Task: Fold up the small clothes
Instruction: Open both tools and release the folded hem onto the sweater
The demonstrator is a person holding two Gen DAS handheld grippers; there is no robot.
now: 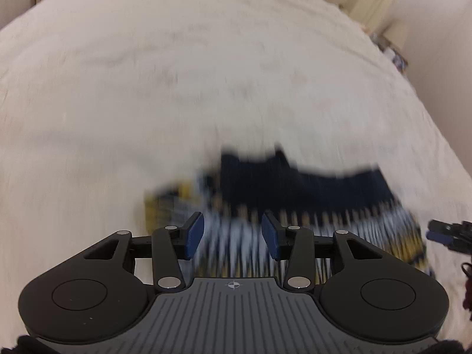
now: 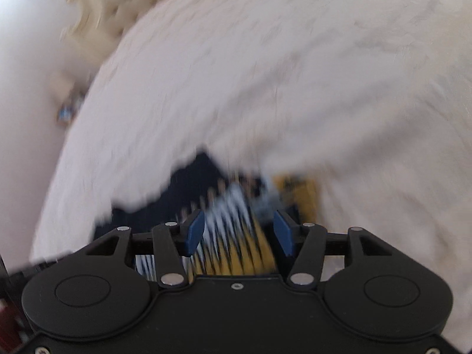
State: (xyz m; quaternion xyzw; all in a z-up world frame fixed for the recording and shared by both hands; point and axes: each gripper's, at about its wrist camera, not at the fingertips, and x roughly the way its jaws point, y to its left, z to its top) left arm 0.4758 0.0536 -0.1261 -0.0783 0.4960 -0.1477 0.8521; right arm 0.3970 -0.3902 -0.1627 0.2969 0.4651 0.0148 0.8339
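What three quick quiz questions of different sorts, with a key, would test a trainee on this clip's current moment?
1. True or false: the left claw is clamped on the garment.
2. Multiple choice: the garment lies on A) a wooden floor, B) a cream bedspread, C) a chair.
3. Fill in: the pads of the right claw are coloured ____.

Key:
1. False; its pads stand apart, with the blurred patterned cloth seen between them, not pinched.
2. B.
3. Blue.
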